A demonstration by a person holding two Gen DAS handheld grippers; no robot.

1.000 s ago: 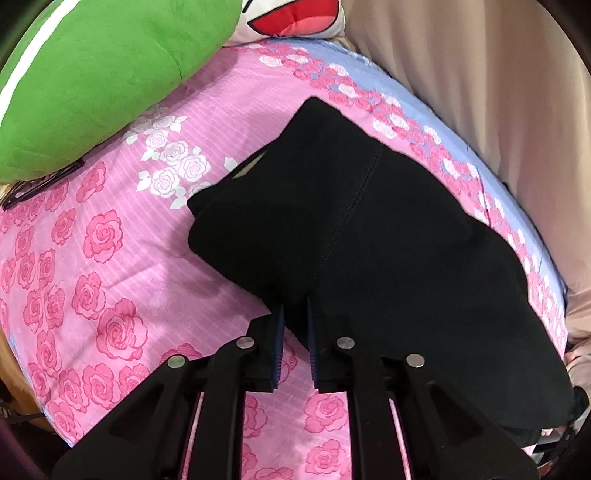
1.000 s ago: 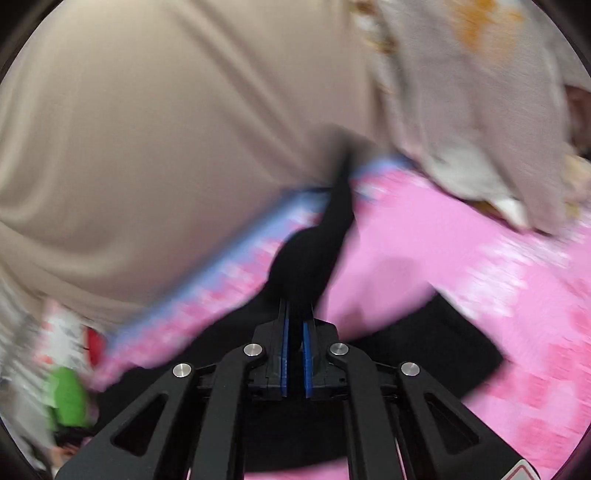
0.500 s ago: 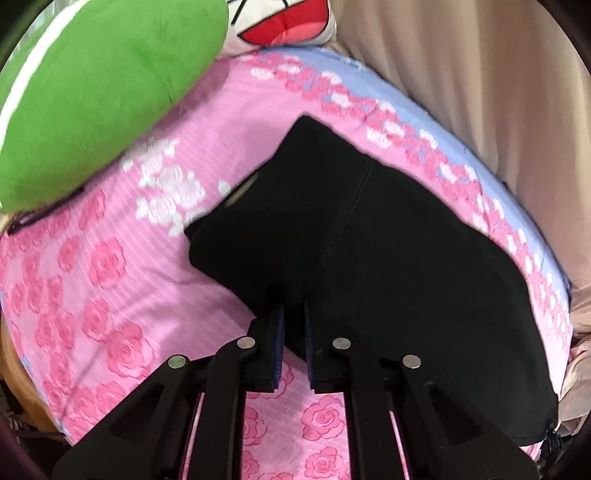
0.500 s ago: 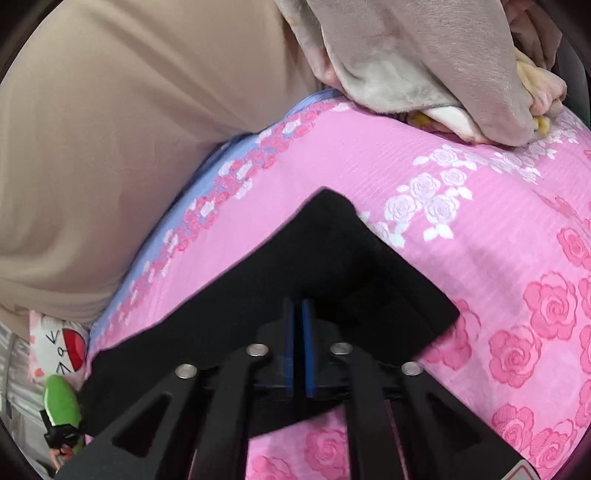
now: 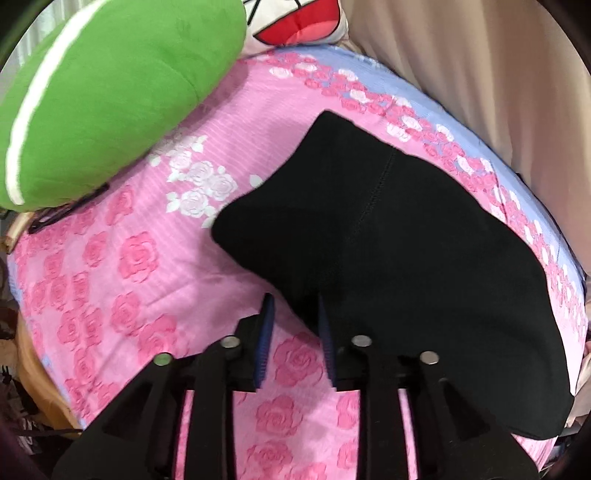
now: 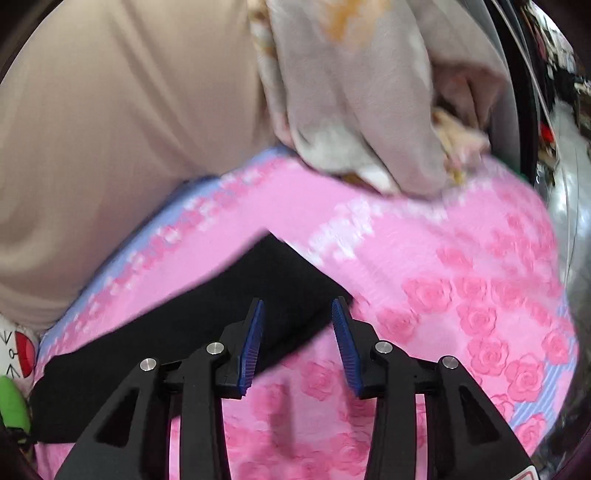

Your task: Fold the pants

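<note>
The black pants [image 5: 388, 251] lie folded flat on the pink rose-print bed sheet [image 5: 122, 280]. In the left wrist view my left gripper [image 5: 293, 301] hovers at their near edge, jaws opening, blue pads apart; the cloth's edge lies in the gap, unpinched. The right wrist view shows the same pants [image 6: 207, 317] stretching away to the left. My right gripper [image 6: 297, 302] stands over their right-hand corner with its jaws opening wide, and the fabric beneath is free of the pads.
A green plush cushion [image 5: 110, 96] and a white and red pillow [image 5: 295, 22] sit at the head of the bed. A beige curtain [image 5: 480, 81] hangs along the far side. A heap of grey and beige blankets [image 6: 369, 103] lies beyond the pants.
Both grippers held the pants' edge shut and have now let go, their jaws spreading. The right gripper lowered the lifted fold onto the bed and pulled back toward the near edge.
</note>
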